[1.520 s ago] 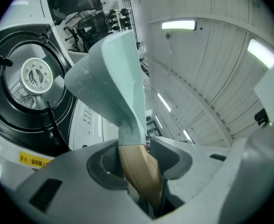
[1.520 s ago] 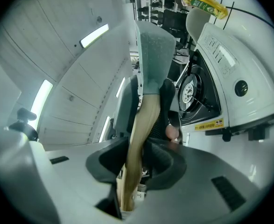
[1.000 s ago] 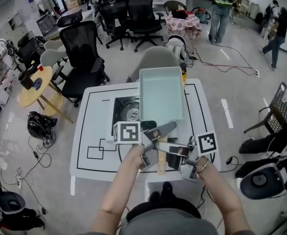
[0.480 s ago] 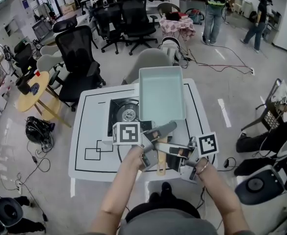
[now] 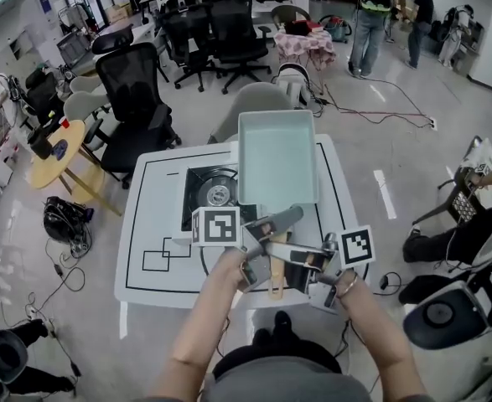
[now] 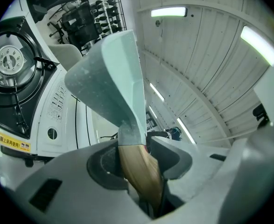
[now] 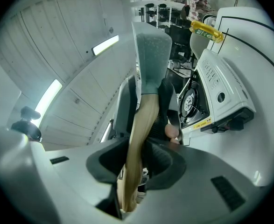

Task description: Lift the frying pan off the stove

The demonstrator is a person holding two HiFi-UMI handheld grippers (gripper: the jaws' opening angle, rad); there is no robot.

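Jaws of the left gripper [image 5: 261, 239] clench the wooden handle [image 5: 277, 280] of the square pale-green frying pan [image 5: 277, 159]; in the left gripper view the dark pads press on either side of the handle [image 6: 139, 171], close to where the wood meets the pan's grey-green neck. Jaws of the right gripper [image 5: 300, 262] are likewise clamped on the same handle, farther back toward its free end; in the right gripper view the handle [image 7: 137, 139] runs straight out between the pads to the pan [image 7: 151, 55] ahead. The two grippers sit side by side, left nearer the pan, right just behind and beside it.

Ahead of both tools the pan is held in the air, roughly level, its open side up in the head view; it touches nothing but the jaws. Below and to the left of the left gripper lies the portable gas stove [image 6: 15, 78], its burner bare and well apart from the pan [image 6: 113, 78]; from the right gripper the stove [image 7: 221, 97] shows off to the right of the handle. In the head view the pan overlaps the right part of the stove [image 5: 205, 189], which rests on the white table [image 5: 145, 249] under both tools.
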